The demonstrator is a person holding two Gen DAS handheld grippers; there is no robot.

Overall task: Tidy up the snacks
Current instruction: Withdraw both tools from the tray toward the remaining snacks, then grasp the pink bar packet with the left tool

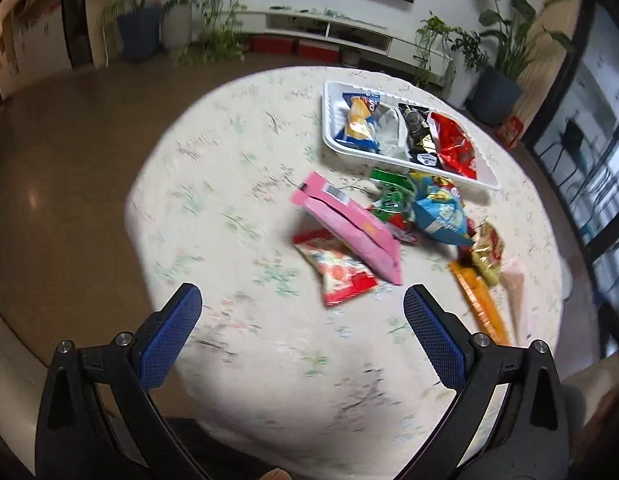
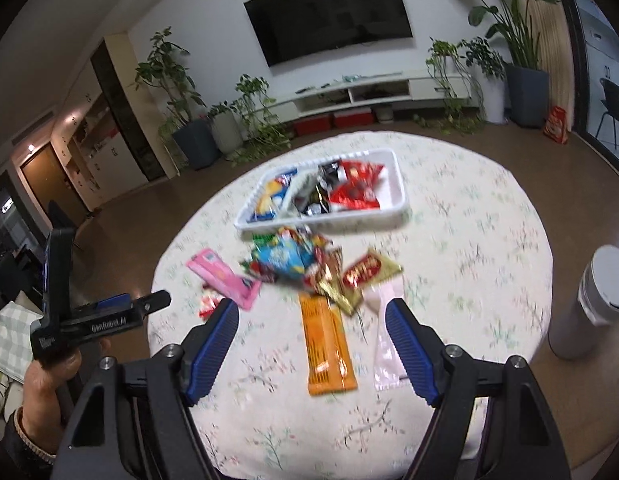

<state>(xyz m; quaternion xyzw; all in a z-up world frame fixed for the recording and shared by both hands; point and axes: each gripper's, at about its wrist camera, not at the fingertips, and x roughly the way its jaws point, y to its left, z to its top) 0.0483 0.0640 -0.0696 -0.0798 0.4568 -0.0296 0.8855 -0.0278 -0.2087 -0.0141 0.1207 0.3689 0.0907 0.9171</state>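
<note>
Floral-clothed counter (image 2: 469,240) carries a white tray (image 2: 397,200) and loose snacks; both tools, left tool (image 1: 302,303) and right tool (image 2: 311,316), gape empty. Overlapping packets risk double-grabs around the orange bar (image 2: 327,344).

One white tray (image 2: 397,184), four packets inside it, one pink packet (image 1: 349,224), one orange bar (image 2: 327,350)

On the table (image 2: 469,240) a tray (image 2: 397,184) sits at upper centre of the right wrist view, holding several packets side by side. Just below it lies a heap of snack packets (image 2: 293,260). A flat box (image 2: 225,280) lies left of the heap; a long bar (image 2: 327,344) lies below it.
</note>
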